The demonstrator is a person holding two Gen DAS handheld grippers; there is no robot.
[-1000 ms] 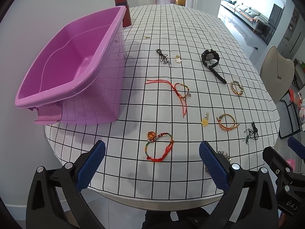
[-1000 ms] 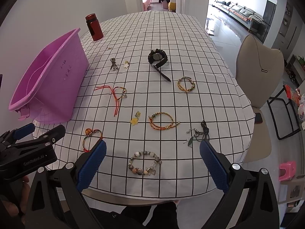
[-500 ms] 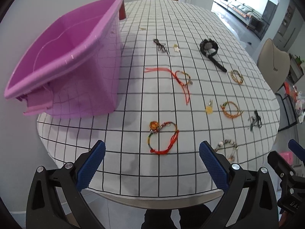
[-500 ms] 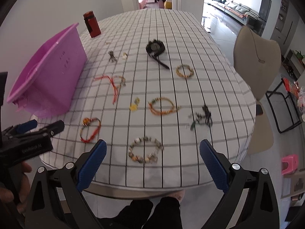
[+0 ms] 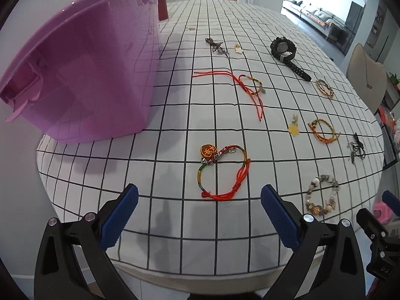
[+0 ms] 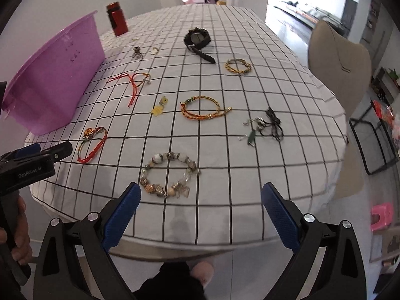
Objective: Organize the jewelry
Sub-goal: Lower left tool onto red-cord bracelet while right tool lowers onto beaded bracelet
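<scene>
Several pieces of jewelry lie spread on a checked tablecloth. A red-green cord bracelet with an orange charm (image 5: 221,172) lies just ahead of my open, empty left gripper (image 5: 198,216). A beaded bracelet (image 6: 168,175) lies just ahead of my open, empty right gripper (image 6: 200,212). Farther off are an orange braided bracelet (image 6: 202,107), a yellow flower charm (image 6: 158,108), a red cord bracelet (image 5: 240,85), a black watch (image 5: 285,50) and a black cord tangle (image 6: 267,126). A purple plastic bin (image 5: 82,72) stands at the left.
A dark red bottle (image 6: 117,19) stands behind the bin. A beige chair (image 6: 337,60) is at the table's right side. The table's near edge (image 6: 200,243) runs just under both grippers. The left gripper also shows at the right wrist view's left edge (image 6: 37,160).
Both grippers have dropped lower and moved in toward the table's near edge. The cord bracelet and the beaded bracelet now sit closer to the fingers. Nothing was grasped.
</scene>
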